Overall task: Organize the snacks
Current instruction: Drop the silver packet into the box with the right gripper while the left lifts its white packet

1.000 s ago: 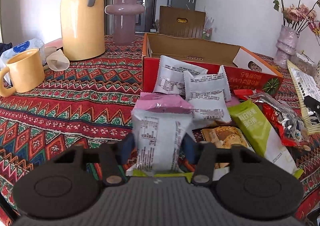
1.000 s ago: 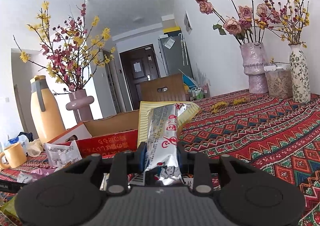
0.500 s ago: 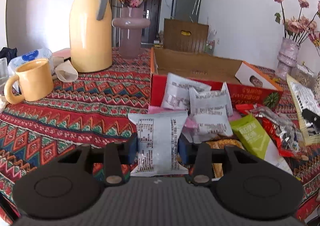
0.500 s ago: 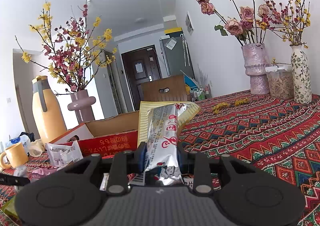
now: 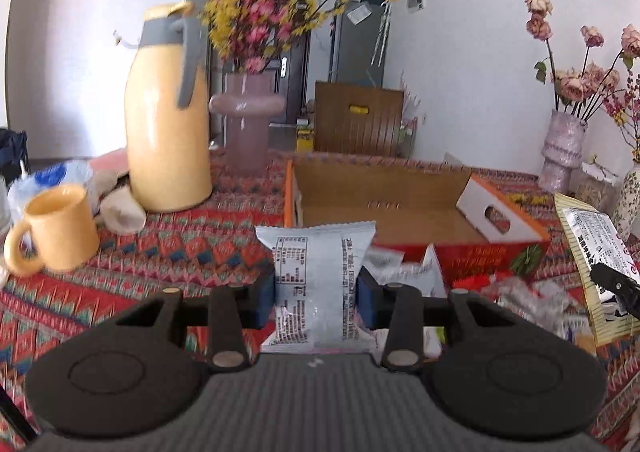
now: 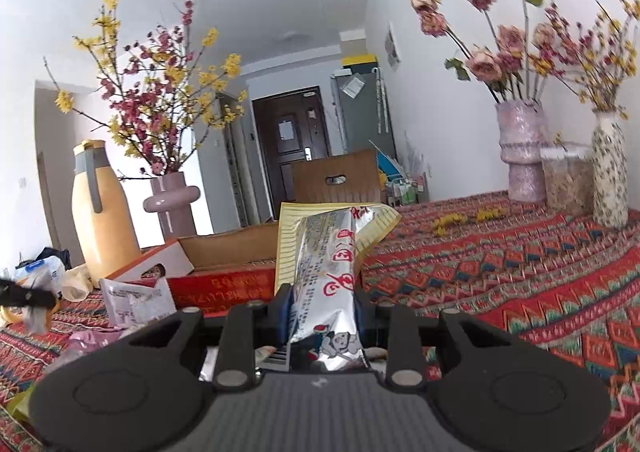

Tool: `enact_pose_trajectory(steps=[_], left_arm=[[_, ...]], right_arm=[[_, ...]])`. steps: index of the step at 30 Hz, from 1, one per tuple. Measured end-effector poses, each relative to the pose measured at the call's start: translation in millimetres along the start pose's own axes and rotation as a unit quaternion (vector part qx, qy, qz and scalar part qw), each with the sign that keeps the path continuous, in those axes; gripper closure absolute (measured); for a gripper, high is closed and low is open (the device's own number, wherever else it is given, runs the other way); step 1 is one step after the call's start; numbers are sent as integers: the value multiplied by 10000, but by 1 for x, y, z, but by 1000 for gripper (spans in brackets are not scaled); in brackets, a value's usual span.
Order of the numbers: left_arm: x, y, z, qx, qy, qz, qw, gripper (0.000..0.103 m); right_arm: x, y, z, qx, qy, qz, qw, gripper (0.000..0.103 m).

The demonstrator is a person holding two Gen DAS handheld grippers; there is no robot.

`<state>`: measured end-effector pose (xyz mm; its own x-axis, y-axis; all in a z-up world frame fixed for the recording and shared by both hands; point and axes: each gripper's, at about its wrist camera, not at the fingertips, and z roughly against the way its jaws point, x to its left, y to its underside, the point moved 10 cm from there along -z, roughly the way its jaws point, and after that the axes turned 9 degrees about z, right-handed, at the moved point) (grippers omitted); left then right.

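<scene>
While the left gripper (image 5: 316, 294) tilts slightly downward, its jaws having just closed onto an upright pale blue snack packet (image 5: 315, 284) held just in front of the cardboard box (image 5: 400, 208), that box stands open and bare inside. Right of the box, the right gripper (image 6: 322, 316) is clamped tight on a silver-and-yellow snack bag (image 6: 328, 272).

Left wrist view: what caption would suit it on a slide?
Left gripper shut on a pale blue snack packet, raised before the open cardboard box.

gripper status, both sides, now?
Left tongs: closed on white snack packet.
Right tongs: closed on silver-and-yellow snack bag.
</scene>
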<state>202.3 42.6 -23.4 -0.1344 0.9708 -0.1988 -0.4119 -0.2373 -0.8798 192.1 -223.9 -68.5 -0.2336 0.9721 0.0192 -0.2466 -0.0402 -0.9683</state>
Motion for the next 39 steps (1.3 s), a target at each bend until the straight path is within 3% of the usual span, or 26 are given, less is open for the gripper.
enact_pose_trajectory(steps=[9, 19, 27, 37, 39], left_arm=[[-21, -49, -29, -191, 71, -29, 9998, 62], [-26, -83, -92, -111, 50, 156, 9998, 62], [-16, -74, -143, 36, 43, 350, 9994, 62], [-16, -62, -155, 221, 48, 300, 9993, 61], [-18, -59, -157, 262, 46, 305, 9992, 54]], right_arm=[[15, -65, -22, -233, -176, 321, 9991, 74], [30, -110, -101, 55, -285, 418, 9987, 74], [18, -89, -173, 546, -292, 87, 9980, 74], [20, -64, -193, 982, -334, 132, 9945, 74], [19, -61, -195, 1029, -292, 114, 9942, 74]])
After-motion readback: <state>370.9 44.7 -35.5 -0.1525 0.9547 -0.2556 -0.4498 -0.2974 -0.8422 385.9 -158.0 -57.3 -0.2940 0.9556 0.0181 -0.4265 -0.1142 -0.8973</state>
